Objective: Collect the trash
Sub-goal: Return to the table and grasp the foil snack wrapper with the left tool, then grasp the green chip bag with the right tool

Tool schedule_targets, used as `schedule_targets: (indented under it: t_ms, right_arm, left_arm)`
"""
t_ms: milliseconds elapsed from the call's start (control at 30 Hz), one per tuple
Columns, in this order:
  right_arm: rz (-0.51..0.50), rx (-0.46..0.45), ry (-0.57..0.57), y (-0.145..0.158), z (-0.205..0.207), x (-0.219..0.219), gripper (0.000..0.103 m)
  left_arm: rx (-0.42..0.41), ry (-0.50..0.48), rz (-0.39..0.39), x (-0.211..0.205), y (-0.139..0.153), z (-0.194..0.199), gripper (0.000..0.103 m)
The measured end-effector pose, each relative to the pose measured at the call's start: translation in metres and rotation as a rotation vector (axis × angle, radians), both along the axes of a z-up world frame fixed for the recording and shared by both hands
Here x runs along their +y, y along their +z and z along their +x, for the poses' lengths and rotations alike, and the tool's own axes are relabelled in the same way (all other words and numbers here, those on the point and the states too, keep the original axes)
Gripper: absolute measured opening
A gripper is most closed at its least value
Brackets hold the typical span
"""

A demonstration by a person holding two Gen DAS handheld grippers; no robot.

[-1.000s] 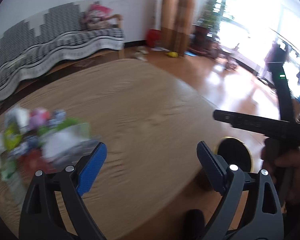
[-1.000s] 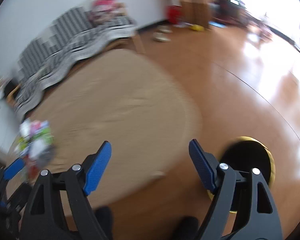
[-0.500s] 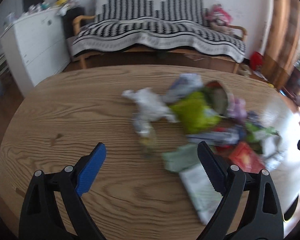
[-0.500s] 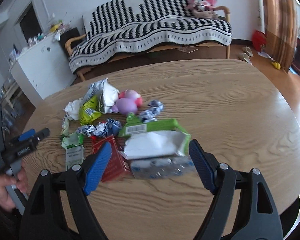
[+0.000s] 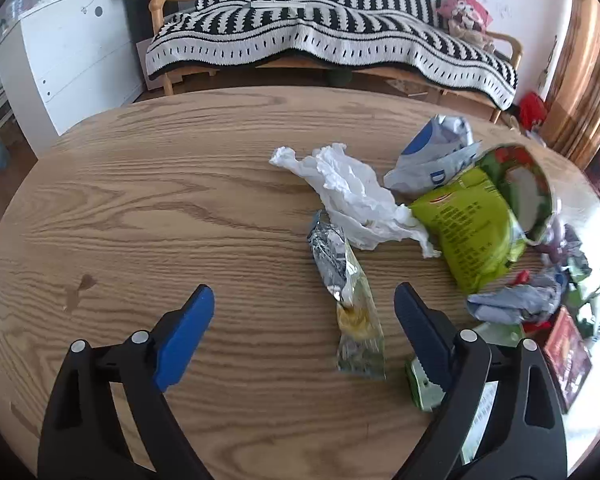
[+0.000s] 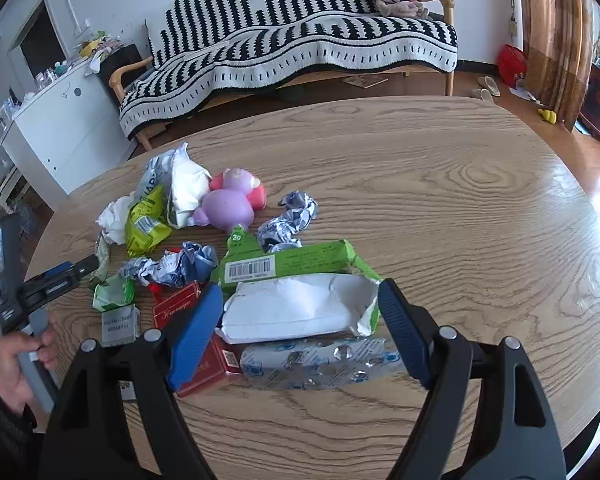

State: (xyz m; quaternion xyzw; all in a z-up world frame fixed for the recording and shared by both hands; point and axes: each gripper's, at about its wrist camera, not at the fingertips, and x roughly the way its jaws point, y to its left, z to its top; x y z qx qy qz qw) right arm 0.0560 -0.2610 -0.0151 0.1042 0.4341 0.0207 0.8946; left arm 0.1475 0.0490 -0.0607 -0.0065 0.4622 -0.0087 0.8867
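Note:
Trash lies in a pile on a round wooden table point(image 5: 140, 208). In the left wrist view my left gripper point(image 5: 304, 324) is open and empty above the table, with a silver and yellow sachet point(image 5: 350, 300) between its fingers, a crumpled white tissue point(image 5: 348, 192) and a green snack bag point(image 5: 480, 224) beyond. In the right wrist view my right gripper point(image 6: 300, 320) is open and empty over a torn green and white carton point(image 6: 300, 292) and a foil blister sheet point(image 6: 320, 362). A red box point(image 6: 208, 360), crumpled wrappers point(image 6: 176, 266) and a purple toy point(image 6: 228, 204) lie nearby.
A striped sofa point(image 6: 300, 40) stands behind the table and a white cabinet point(image 6: 60, 128) at the left. The left gripper and the hand holding it show at the left edge of the right wrist view point(image 6: 32, 292). The table point(image 6: 480, 200) is bare wood on its right half.
Both cameras swung from the table's far side and floor round to the trash pile. Both grippers now hover steady over the trash, still open.

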Motion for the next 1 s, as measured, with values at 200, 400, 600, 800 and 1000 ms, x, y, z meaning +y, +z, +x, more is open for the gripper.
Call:
schedule_targets:
  t_ms: [200,400,600,800,1000]
  right_arm:
    - [-0.006,-0.015,0.078,0.005,0.009,0.031,0.077]
    - [-0.003,-0.019,0.146,0.013,0.049,0.069,0.077]
    - [-0.035,0.023,0.138,0.002,0.118,0.098,0.058]
    - [-0.071,0.071,0.114,-0.017,0.152,0.107,0.036]
    - [-0.088,0.007,0.093,-0.002,0.144,0.105,0.022]
  left_arm:
    - [0.026,-0.034,-0.034,-0.007,-0.006,0.008,0.047]
    - [0.043,-0.035,-0.034,-0.001,-0.008,0.005,0.016]
    - [0.009,-0.019,-0.006,0.006,0.006,-0.001,0.015]
    - [-0.034,-0.048,0.003,-0.002,0.021,-0.007,0.015]
    - [-0.052,-0.072,-0.001,-0.013,0.031,-0.011,0.015]
